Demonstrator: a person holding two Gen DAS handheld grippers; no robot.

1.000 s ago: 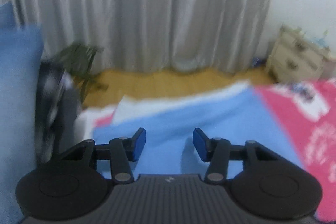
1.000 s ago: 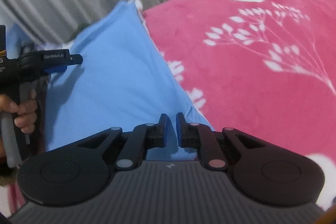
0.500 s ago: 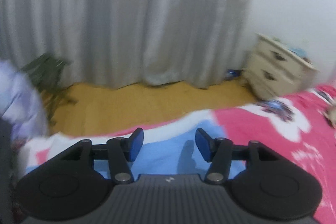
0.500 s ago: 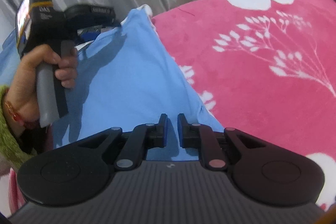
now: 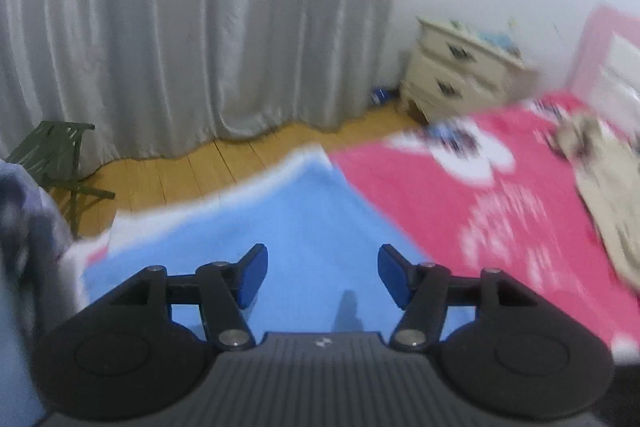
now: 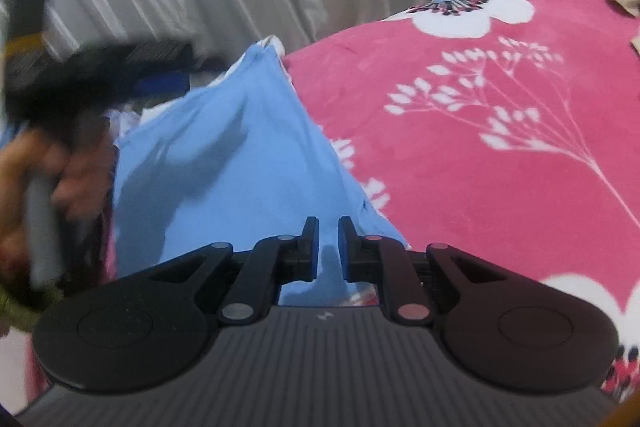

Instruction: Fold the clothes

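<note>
A light blue garment [image 5: 280, 227] lies spread flat on the pink flowered blanket [image 5: 500, 211] at the bed's near corner. It also shows in the right wrist view [image 6: 224, 163]. My left gripper [image 5: 322, 275] hovers above it, jaws wide open and empty. My right gripper [image 6: 329, 247] sits low over the garment's near edge, jaws nearly together with a narrow gap and nothing between them. The left hand and its gripper [image 6: 60, 99] show blurred at the left of the right wrist view.
A beige garment [image 5: 600, 179] lies on the blanket [image 6: 500, 131] at the far right. A cream nightstand [image 5: 452, 75] stands by the wall. Grey curtains [image 5: 180, 27] hang behind a wooden floor [image 5: 180, 175]. A green folding stool [image 5: 52, 155] stands at the left.
My left gripper has swung right and tilted down over the blue garment, and its jaws have opened wider. My right gripper has stayed almost still.
</note>
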